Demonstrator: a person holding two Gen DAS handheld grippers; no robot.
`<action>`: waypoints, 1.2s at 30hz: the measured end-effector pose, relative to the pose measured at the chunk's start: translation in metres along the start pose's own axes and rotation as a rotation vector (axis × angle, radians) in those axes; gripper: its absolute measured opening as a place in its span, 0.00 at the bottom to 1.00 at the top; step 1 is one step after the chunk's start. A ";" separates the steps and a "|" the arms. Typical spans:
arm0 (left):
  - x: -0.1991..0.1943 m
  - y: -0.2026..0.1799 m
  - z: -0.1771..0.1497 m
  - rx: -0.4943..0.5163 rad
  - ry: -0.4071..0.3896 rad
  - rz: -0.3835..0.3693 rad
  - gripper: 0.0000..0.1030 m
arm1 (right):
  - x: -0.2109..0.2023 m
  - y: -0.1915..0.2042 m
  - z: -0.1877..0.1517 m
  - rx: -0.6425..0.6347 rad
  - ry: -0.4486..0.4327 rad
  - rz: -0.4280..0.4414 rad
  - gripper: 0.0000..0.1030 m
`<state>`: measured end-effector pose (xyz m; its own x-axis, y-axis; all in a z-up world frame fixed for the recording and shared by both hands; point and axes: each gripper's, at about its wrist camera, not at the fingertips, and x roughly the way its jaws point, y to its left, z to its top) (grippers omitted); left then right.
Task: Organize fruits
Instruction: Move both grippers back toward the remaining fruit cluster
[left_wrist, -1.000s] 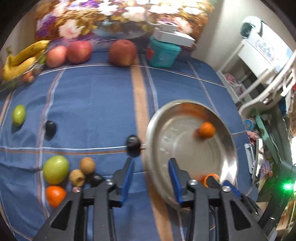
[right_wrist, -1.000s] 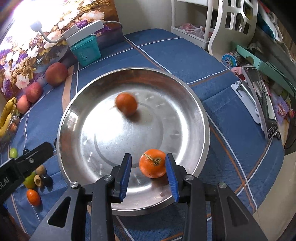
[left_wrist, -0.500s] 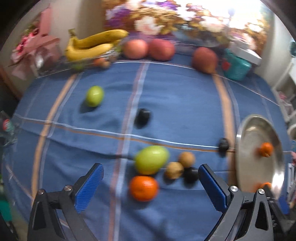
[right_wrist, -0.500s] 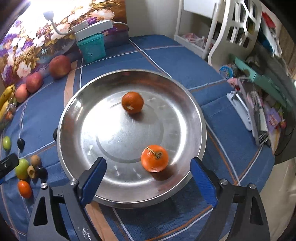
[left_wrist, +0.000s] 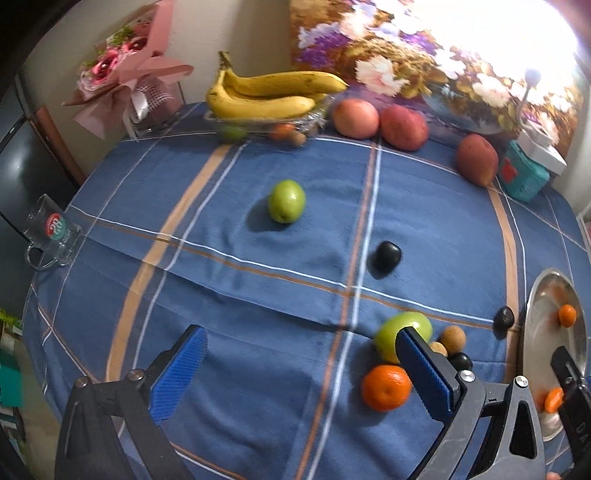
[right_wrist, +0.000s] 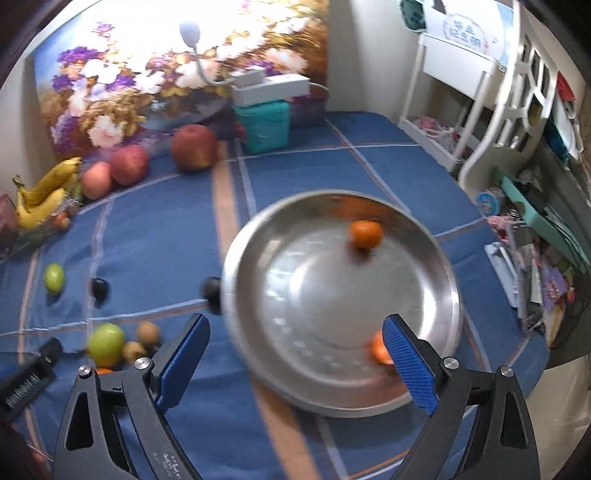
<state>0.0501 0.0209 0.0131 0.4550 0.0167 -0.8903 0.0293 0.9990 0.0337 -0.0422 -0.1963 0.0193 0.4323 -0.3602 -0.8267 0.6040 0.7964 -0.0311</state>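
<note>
While both grippers hang spread wide with nothing in them, worth noting where the fruit sits. Left gripper (left_wrist: 299, 362) open over bare blue cloth, near the front edge of the table (left_wrist: 258, 277), aimed slightly left of the loose cluster. Right gripper (right_wrist: 295, 354) just as open, straddling the near rim of the steel plate (right_wrist: 258, 258), holding nothing.

Two small oranges already on the plate: far orange (right_wrist: 365, 233) toward the back rim, near orange (right_wrist: 378, 349) half hidden behind the right finger. Probably sorting the orange ones there, judging by that.

Still out on the cloth: loose orange (left_wrist: 386, 387) by the front edge, touching or nearly touching the big green fruit (left_wrist: 402, 334), plus two brownish round ones (left_wrist: 453, 338) and a dark one (left_wrist: 461, 360) bunched just beside. Another dark fruit (left_wrist: 504, 317) right up against the plate's left rim, one more (left_wrist: 386, 255) mid-table, small green fruit (left_wrist: 286, 201) farther back. Bananas (left_wrist: 266, 96) and apples (left_wrist: 355, 118) parked along the back edge.

Guessing next grab is the loose orange; tight cluster, so could easily nudge the neighbours.
</note>
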 end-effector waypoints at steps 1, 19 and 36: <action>0.001 0.005 0.002 -0.008 0.000 0.005 1.00 | -0.001 0.009 0.000 0.003 -0.002 0.024 0.92; 0.010 0.049 0.017 -0.121 0.029 0.045 1.00 | 0.016 0.081 -0.021 -0.074 0.090 0.255 0.92; 0.030 0.002 0.014 -0.032 0.119 -0.207 0.99 | 0.031 0.061 -0.012 -0.036 0.161 0.316 0.90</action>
<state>0.0762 0.0233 -0.0073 0.3338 -0.1853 -0.9242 0.0814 0.9825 -0.1676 -0.0002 -0.1529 -0.0150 0.4814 -0.0139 -0.8764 0.4315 0.8741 0.2231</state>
